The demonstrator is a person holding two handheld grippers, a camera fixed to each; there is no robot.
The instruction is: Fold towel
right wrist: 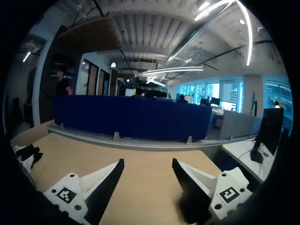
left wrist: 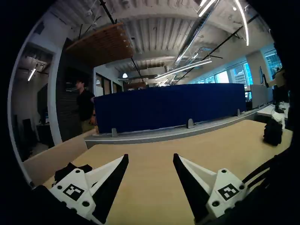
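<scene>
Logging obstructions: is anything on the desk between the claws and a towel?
Ahead of the open left claw and right claw, bare desk runs to the blue divider. A dark bundle at the desk's edge may be the towel, I cannot tell; nothing lies before it.
</scene>
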